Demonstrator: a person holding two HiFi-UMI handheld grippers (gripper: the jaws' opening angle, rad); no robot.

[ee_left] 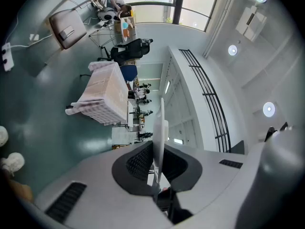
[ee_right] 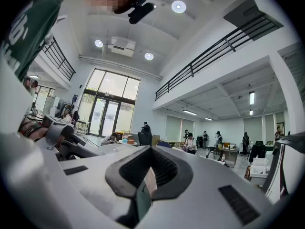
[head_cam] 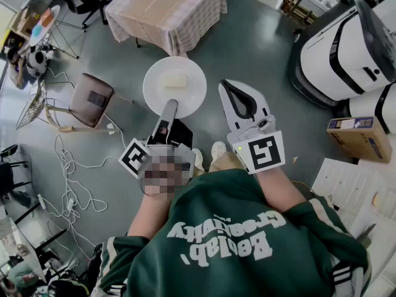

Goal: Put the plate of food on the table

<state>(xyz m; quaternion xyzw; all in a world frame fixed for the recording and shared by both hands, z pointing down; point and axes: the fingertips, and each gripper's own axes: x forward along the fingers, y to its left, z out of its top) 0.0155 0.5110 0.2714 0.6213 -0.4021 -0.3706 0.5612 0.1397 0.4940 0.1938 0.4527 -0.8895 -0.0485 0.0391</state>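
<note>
Head view: the left gripper (head_cam: 170,106) was clamped on the near rim of the white plate (head_cam: 185,94), its jaws almost together with only the thin rim between the pads. The plate projected face up ahead of the jaw tips, resting on no surface, with the grey floor (head_cam: 253,39) beneath it. A pale block of food (head_cam: 174,79) lay on the plate just beyond those tips. In the left gripper view the plate appeared edge-on between the two jaws. The right gripper (head_cam: 230,88) was positioned just right of the left gripper and apart from the plate. Its jaws were closed tip to tip with nothing between them, as the right gripper view also showed. The table (head_cam: 167,8), covered with a checked cloth, stood ahead of both grippers, beyond the far edge of the plate and apart from it. A chair (head_cam: 91,99) stood to the left of the left gripper. A cardboard box (head_cam: 360,138) lay well to the right of the right gripper.
</note>
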